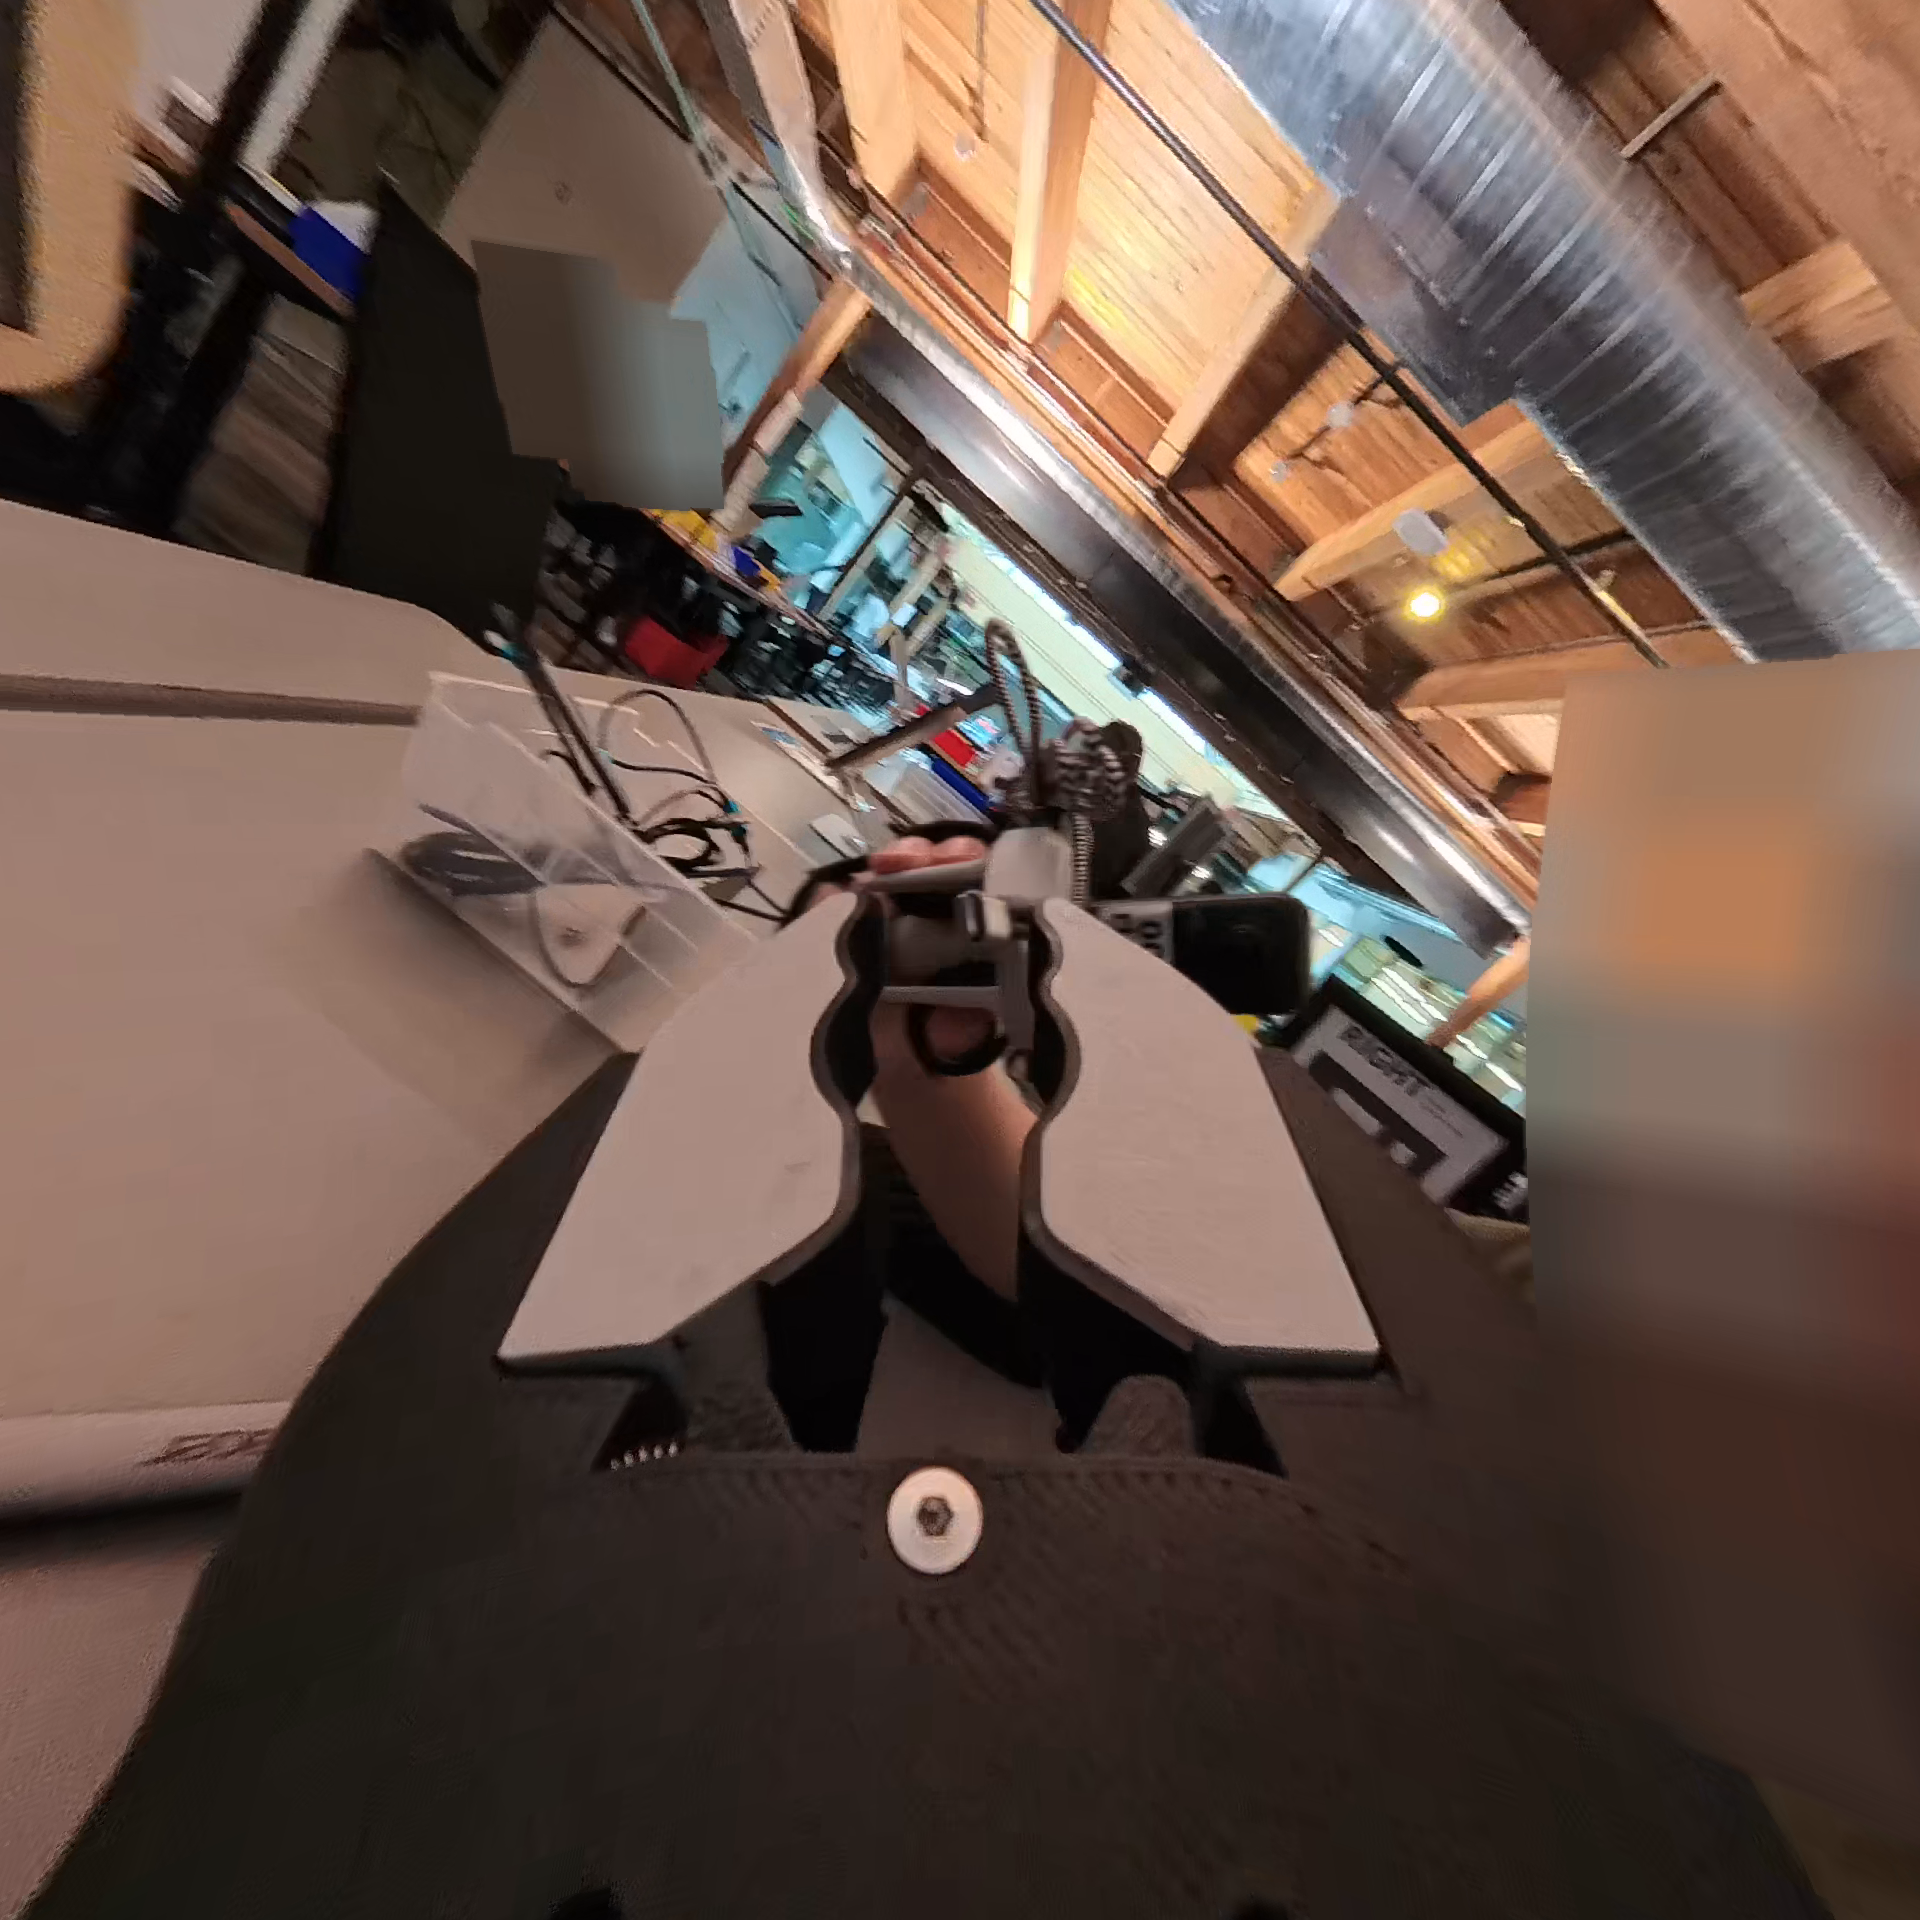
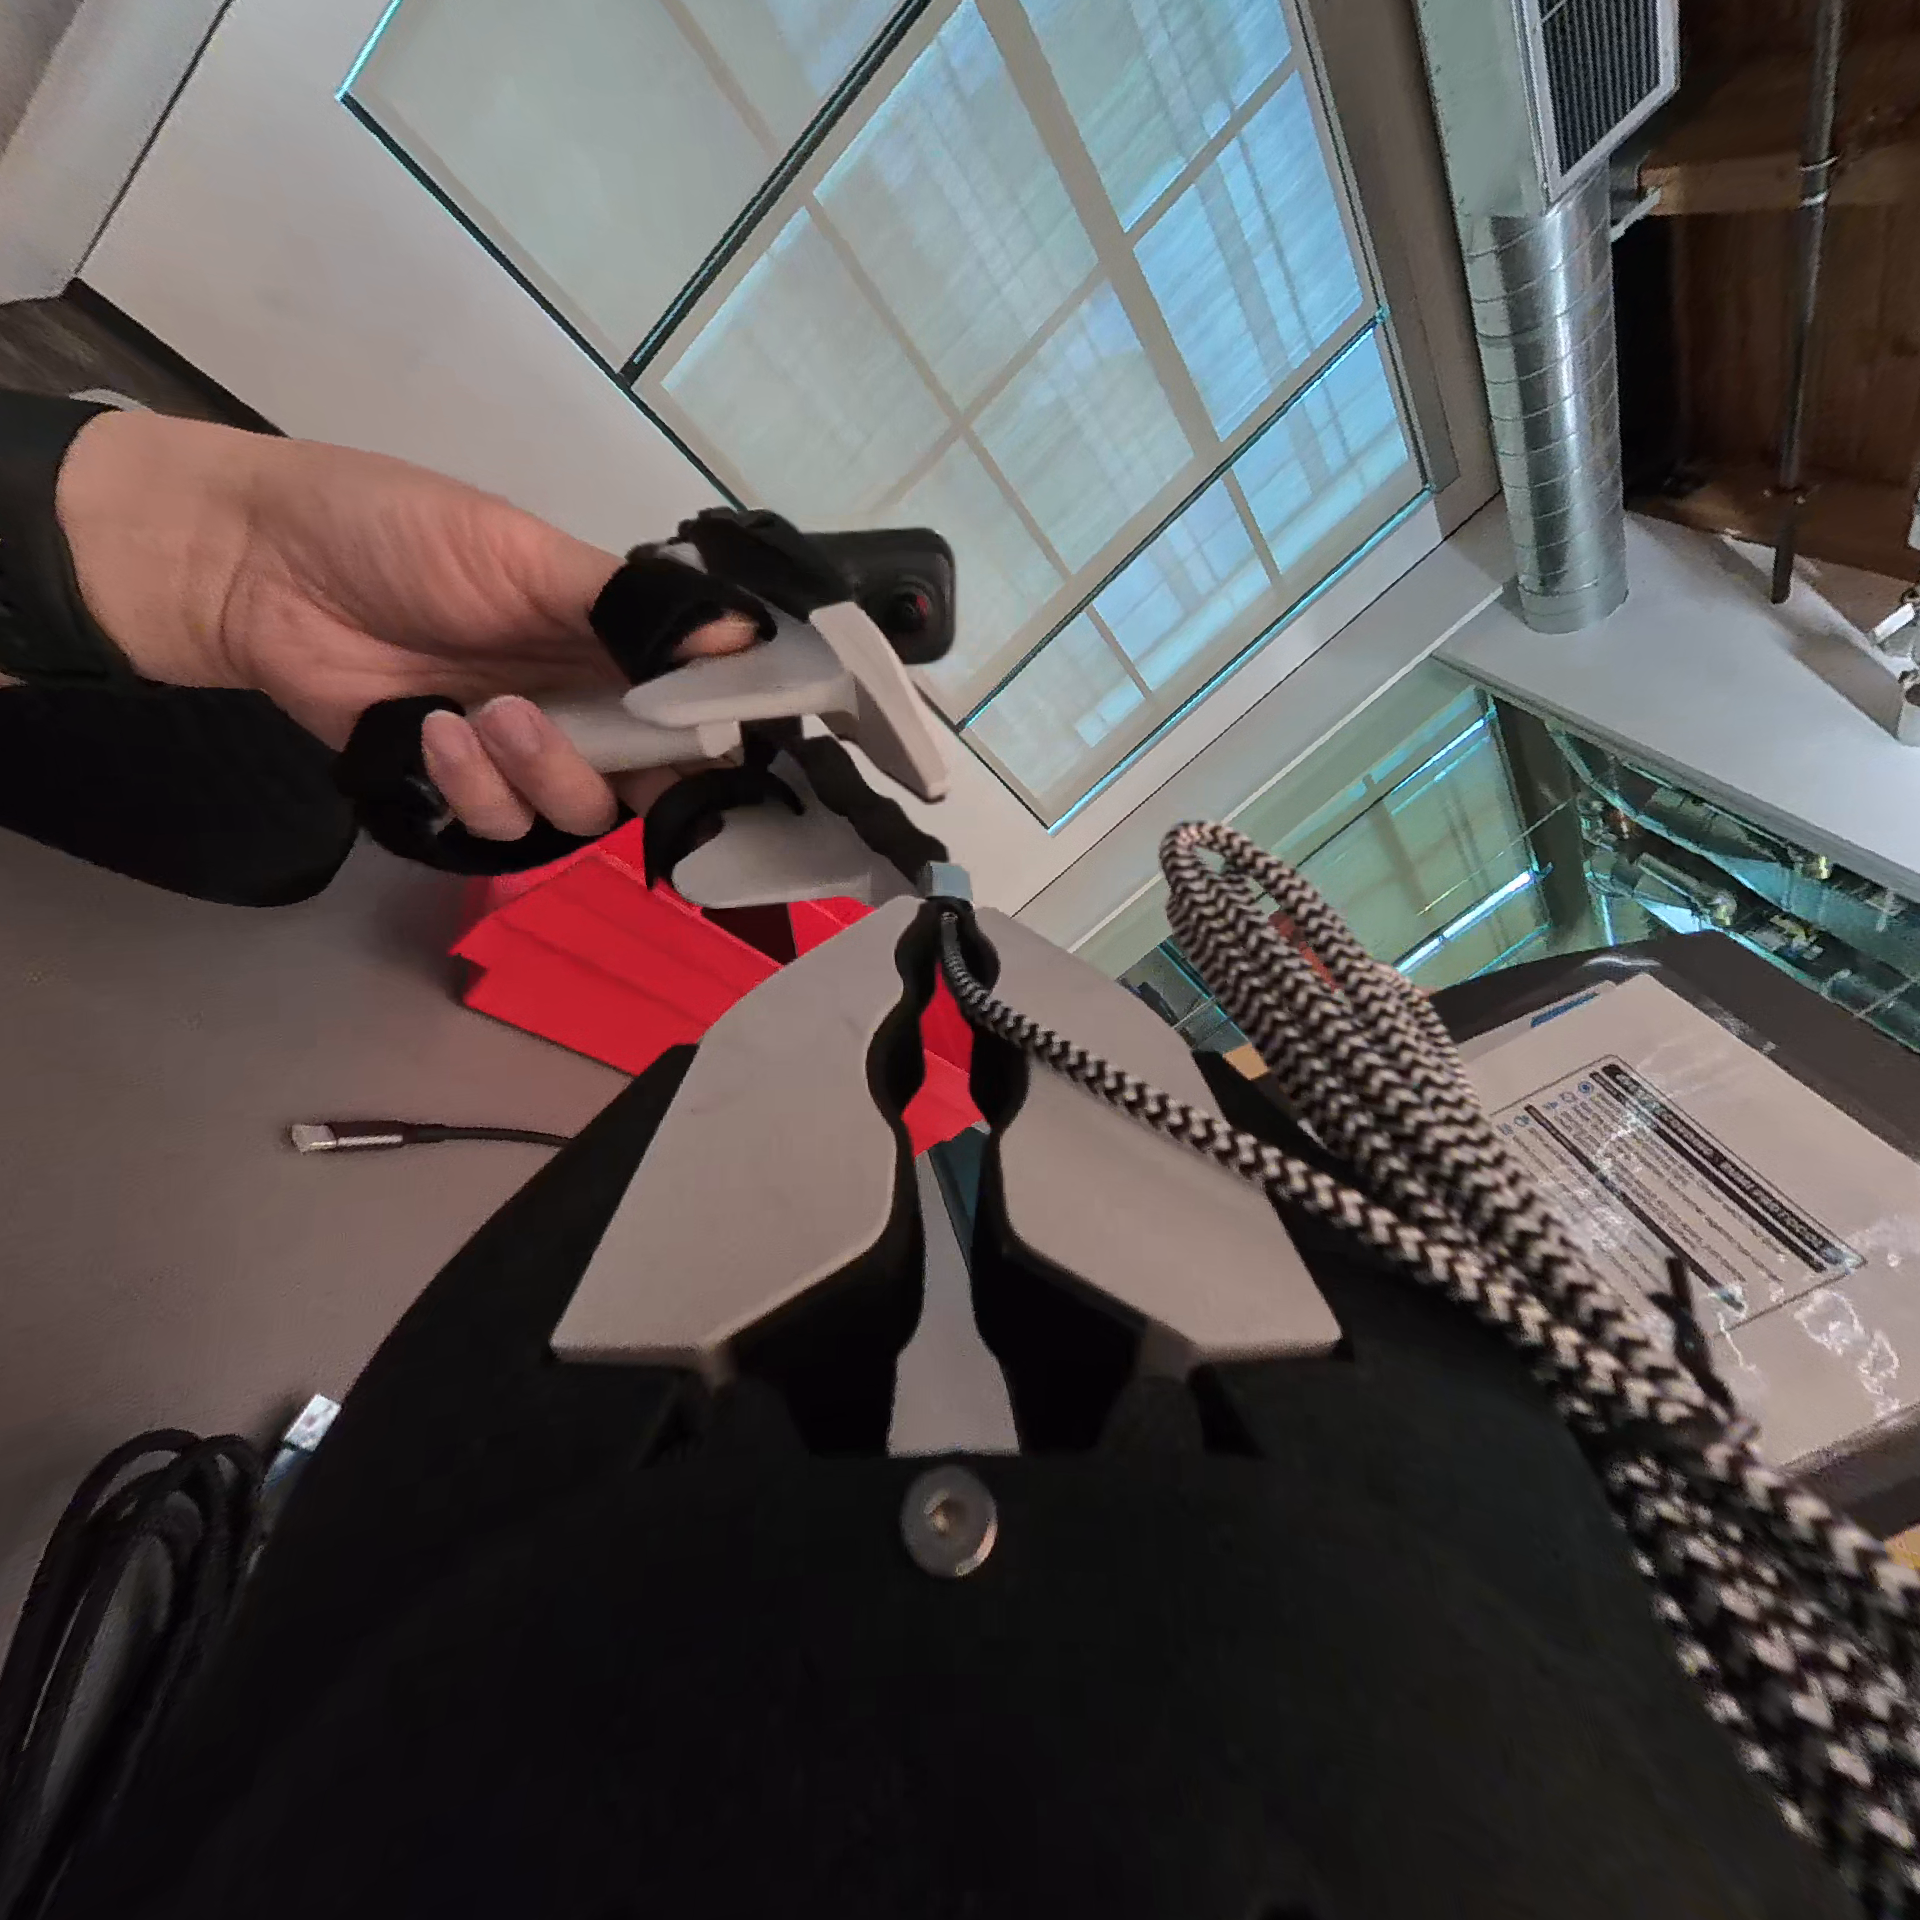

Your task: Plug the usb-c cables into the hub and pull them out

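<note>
Both grippers are lifted off the table and face each other tip to tip. My left gripper point(image 1: 951, 920) is closed on a grey metal piece, the hub point(image 1: 1010, 971). My right gripper point(image 2: 948, 920) is shut on the plug end of a black-and-white braided cable point(image 2: 1351, 1049), whose coil hangs over its right finger. A small blue-grey metal end point(image 2: 951, 881) sits just past its tips, against the left gripper point(image 2: 914, 831). Whether the plug is seated is hidden. In the left wrist view the right gripper point(image 1: 1023, 868) and the braided cable point(image 1: 1081, 758) show straight ahead.
A black cable with a silver plug point(image 2: 416, 1136) lies on the grey table point(image 2: 156, 1039). A red bin point(image 2: 623, 956) stands behind it. A black cable coil point(image 2: 104, 1558) lies near left. A clear box with cables point(image 1: 540, 831) stands on the white table point(image 1: 156, 935). A labelled box point(image 2: 1662, 1143) sits right. Both grippers' tips are close together, under 4 cm apart.
</note>
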Tool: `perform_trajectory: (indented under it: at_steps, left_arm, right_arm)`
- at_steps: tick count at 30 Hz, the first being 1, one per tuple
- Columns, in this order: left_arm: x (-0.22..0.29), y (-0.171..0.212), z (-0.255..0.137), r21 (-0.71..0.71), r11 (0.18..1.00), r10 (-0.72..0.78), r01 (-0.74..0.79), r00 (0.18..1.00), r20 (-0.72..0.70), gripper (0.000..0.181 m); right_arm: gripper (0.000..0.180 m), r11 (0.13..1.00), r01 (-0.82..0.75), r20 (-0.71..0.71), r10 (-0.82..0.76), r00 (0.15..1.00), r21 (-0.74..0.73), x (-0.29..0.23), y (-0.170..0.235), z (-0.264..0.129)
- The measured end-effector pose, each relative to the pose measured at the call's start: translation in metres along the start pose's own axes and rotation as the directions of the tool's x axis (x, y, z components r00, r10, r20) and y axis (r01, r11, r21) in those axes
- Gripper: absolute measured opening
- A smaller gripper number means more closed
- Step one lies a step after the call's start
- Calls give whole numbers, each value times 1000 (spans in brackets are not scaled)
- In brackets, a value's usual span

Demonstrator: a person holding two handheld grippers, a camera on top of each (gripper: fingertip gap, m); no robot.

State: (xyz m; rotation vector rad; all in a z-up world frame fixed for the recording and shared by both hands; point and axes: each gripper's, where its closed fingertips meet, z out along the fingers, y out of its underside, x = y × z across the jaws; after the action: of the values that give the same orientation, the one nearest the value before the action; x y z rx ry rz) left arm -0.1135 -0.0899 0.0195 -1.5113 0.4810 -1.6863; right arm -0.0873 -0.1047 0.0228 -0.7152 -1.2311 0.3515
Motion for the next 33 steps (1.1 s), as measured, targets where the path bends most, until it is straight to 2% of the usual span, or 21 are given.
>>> perform_trajectory:
  at_steps: [1, 3, 5, 8, 12, 15, 18, 22, 25, 30, 33]
  left_arm:
    - [-6, -2, -3, 8, 1000, 16, -16, 999, 40, 27]
    - [-19, 0, -8, -20, 998, 54, -52, 991, 126, 27]
    - [-35, 9, -9, -107, 990, 111, -89, 967, 227, 28]
    - [-65, 29, -14, -253, 964, 180, -77, 892, 415, 33]
    - [-96, 72, -16, -383, 914, 115, 136, 816, 566, 40]
    - [-117, 112, -20, -455, 823, 46, 340, 759, 650, 24]
    - [-141, 129, -25, -467, 781, 77, 415, 677, 732, 27]
    - [-164, 138, -33, -470, 736, 150, 487, 560, 815, 45]
    - [-170, 136, -34, -461, 717, 171, 523, 509, 843, 37]
    - [-184, 130, -12, -467, 712, 168, 524, 518, 839, 34]
    - [-191, 129, 4, -498, 670, 167, 550, 543, 823, 29]
  right_arm:
    - [4, 1000, 2, -1, -2, 1000, -5, 2, 0, -1]
    - [4, 999, 19, -3, -19, 1000, -30, 7, 2, -3]
    - [4, 998, 36, -2, -36, 999, -50, 12, 2, -7]
    - [4, 997, 31, -16, -32, 999, -67, 25, -2, -15]
    - [4, 996, 42, -45, -45, 998, -82, 42, -7, -26]
    - [4, 995, 46, -54, -50, 997, -88, 47, -7, -31]
    - [4, 993, 54, -42, -59, 997, -104, 47, -5, -30]
    - [4, 990, 77, -27, -81, 996, -119, 43, -3, -28]
    - [4, 988, 93, -20, -96, 995, -127, 42, -4, -27]
    - [4, 987, 96, -21, -100, 995, -132, 44, -4, -29]
    - [4, 988, 90, -34, -95, 995, -126, 47, -4, -32]
